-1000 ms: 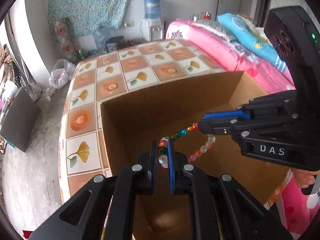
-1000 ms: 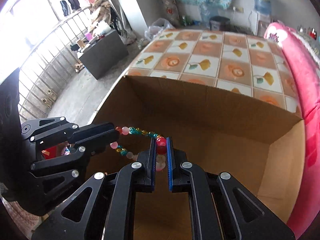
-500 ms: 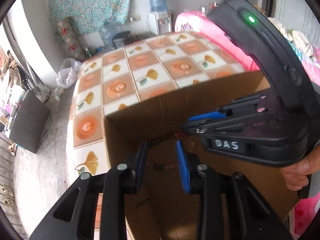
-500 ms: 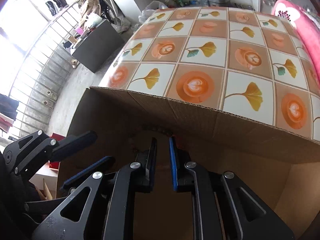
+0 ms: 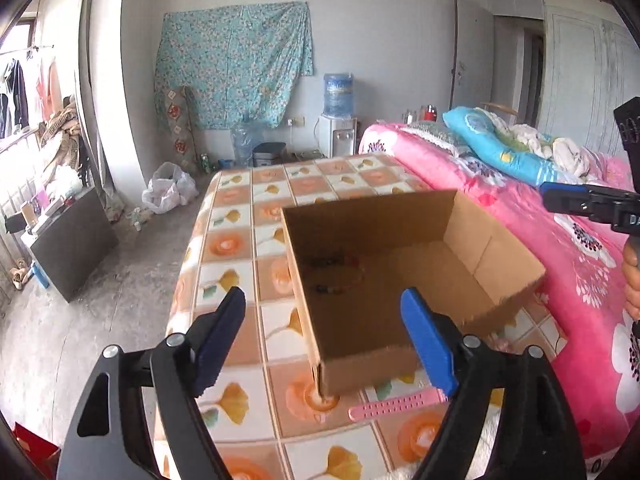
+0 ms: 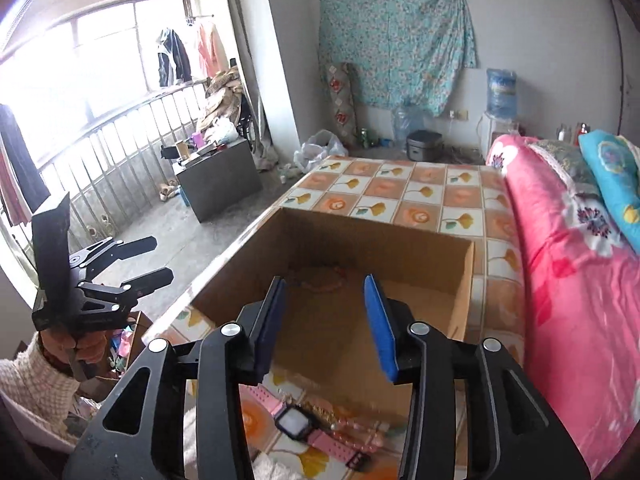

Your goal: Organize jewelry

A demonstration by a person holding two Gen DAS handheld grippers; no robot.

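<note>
Beads [image 5: 334, 276] dropped in box [image 5: 496, 216]; both grippers [image 5: 324, 332] [image 6: 325, 320] pulled back, opening, empty. Watch [image 6: 298, 424] & chain below right one left.

Beaded bracelet [image 5: 334, 276] released, now lying on cardboard box [image 5: 400, 344] floor; left gripper [image 5: 324, 340] and right gripper [image 6: 326, 320] pulled back above box, jaws opening, nothing between them

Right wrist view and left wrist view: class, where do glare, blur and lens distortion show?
Right wrist view: the window is blown out white, and the pink bedding smears. Left wrist view: the cardboard box has soft, blurred edges, and the beaded bracelet inside is dim. Both views bend walls and darken at the corners.
</note>
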